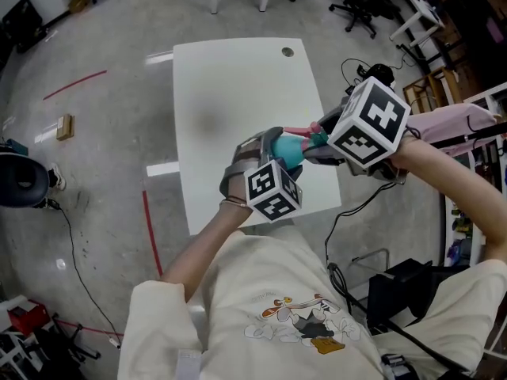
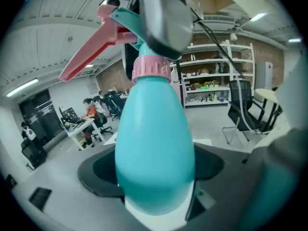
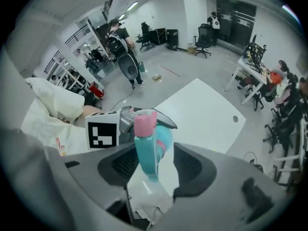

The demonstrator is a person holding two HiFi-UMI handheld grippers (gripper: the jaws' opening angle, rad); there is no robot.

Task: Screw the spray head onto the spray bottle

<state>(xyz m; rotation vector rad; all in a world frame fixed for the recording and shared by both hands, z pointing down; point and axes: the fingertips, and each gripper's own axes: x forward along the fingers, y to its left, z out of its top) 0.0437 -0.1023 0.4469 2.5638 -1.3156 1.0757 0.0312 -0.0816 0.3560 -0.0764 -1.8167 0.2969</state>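
1. Reference surface: white rectangular table, with a round cable hole near its far right corner. All positions below are given relative to this table.

2. Left gripper: held above the table's near edge, raised off the surface. Its jaws stand wide and are clamped on the lower body of the teal pear-shaped plastic spray bottle. The bottle fills the gap between the two dark pads. The bottle is carried clear of the table top, with its neck pointing away from this gripper.

3. Spray head: teal plastic spray head with a long pink trigger. It sits on the bottle neck. The pink ribbed collar is seated at the junction between head and bottle. How far the collar is threaded cannot be determined.

4. Right gripper: held above the table's near right corner, pointing steeply down toward the table. Its jaws are spread, with the spray head standing between them. A visible gap remains on each side of the head, so the pads do not press on it. This gripper has hold of nothing.

5. Marker cubes: the left gripper's cube lies over the table's near edge. The right gripper's cube lies just beyond the table's right edge.
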